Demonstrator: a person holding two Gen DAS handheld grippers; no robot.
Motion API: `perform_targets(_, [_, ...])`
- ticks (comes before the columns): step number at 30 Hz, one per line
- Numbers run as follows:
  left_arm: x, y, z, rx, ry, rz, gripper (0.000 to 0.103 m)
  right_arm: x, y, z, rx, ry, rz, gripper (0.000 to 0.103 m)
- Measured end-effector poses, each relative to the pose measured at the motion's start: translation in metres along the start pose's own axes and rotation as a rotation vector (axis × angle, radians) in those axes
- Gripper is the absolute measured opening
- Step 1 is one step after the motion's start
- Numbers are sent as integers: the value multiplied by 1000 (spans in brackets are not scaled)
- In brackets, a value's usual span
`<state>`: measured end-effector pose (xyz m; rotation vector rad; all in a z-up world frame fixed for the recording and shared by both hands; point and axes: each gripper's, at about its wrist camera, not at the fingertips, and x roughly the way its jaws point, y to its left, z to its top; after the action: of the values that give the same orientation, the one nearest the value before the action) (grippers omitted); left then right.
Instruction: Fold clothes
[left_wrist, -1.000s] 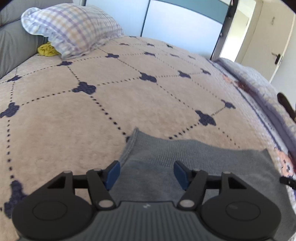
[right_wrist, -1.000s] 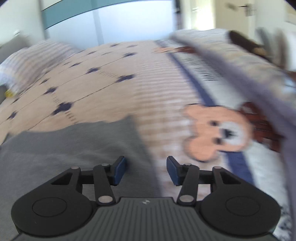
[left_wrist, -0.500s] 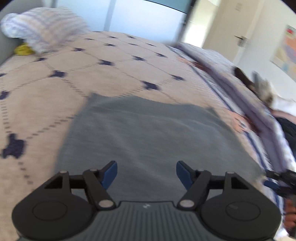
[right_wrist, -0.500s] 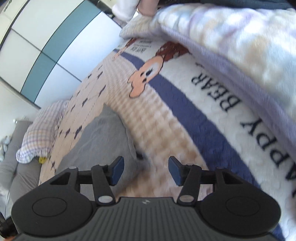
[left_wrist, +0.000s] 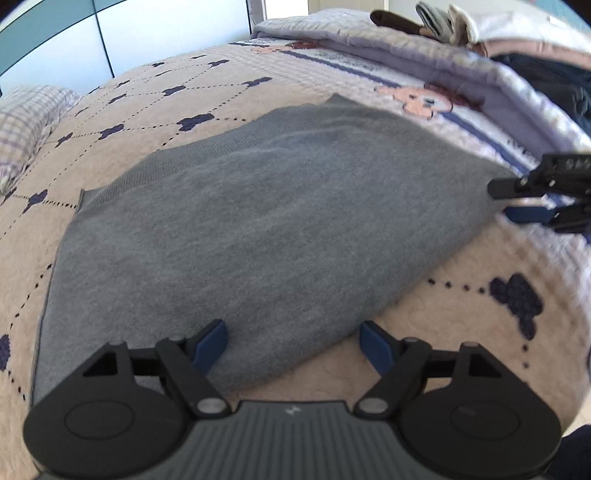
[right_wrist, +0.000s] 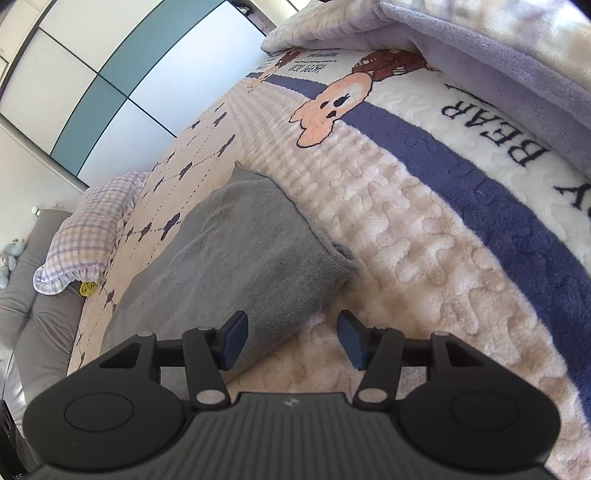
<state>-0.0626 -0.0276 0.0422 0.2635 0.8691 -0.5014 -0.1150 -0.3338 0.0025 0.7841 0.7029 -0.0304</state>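
A grey knit garment (left_wrist: 280, 221) lies folded flat on the beige quilted bedspread (left_wrist: 461, 321). My left gripper (left_wrist: 293, 341) hovers over its near folded edge. Its jaws are opening, and the edge runs between them with the blue pads (left_wrist: 210, 341) clear of the cloth. At the right rim of the left wrist view, my right gripper (left_wrist: 517, 201) stands beside the garment's right corner. In the right wrist view the right gripper (right_wrist: 292, 339) is open at that corner of the garment (right_wrist: 240, 258), whose edge lies by the left pad (right_wrist: 234, 338), unpinched.
A checked pillow (right_wrist: 92, 229) and a yellow item (right_wrist: 88, 288) lie at the head of the bed by a grey padded headboard (right_wrist: 33, 295). A folded lilac blanket (left_wrist: 443, 62) with dark clothes (left_wrist: 554, 85) lines the far side, past a bear print (right_wrist: 332, 107).
Both wrist views have rolled. The left gripper has slid back across the garment to its near folded edge and spread its jaws wider. The right gripper has come down beside the garment's corner.
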Motion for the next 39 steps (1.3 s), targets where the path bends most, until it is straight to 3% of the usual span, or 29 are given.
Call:
perform_targets(7, [-17,5,5,-54,-68,-349,80,4,0,3,33,-18,39,57])
perform_targets(10, [-3,-5,5,-25,-35,-434,80,6,3,3,24,-17,35,57])
perform_targets(12, [12,-13,2,-10,37,-463,80,7,4,4,18,-11,32,57])
perform_targets(13, [19,-15,0,-6,69,-452,79,7,4,5,13,-7,32,57])
perform_targets(15, [16,-16,-2,-5,57,-446,79,8,4,6,6,1,33,57])
perform_targets(17, [3,-17,-1,16,18,-413,77,8,3,6,7,3,33,56])
perform_targets(21, [-17,-11,5,1,-81,-449,81,8,2,5,15,-4,36,56])
perform_targets(27, [16,-7,1,-45,-24,-416,82,11,3,3,25,-18,35,56])
perform_targets(28, [20,-8,0,-42,-24,-417,87,11,5,4,20,-18,33,54])
perform_targets(30, [15,-7,1,-59,-28,-416,87,13,8,6,4,-22,25,43])
perform_targets(32, [10,-3,2,-74,-32,-408,85,14,14,8,-15,-32,15,18])
perform_targets(33, [5,1,2,-90,-40,-401,85,14,17,9,-27,-40,11,15])
perform_targets(35, [-7,14,0,-132,-70,-395,85,11,32,10,-92,-83,6,10])
perform_targets(37, [-22,33,-8,-173,-115,-368,85,7,59,7,-241,-131,-2,9])
perform_targets(39, [-41,61,-23,-262,-172,-340,85,9,101,1,-467,-167,-5,8])
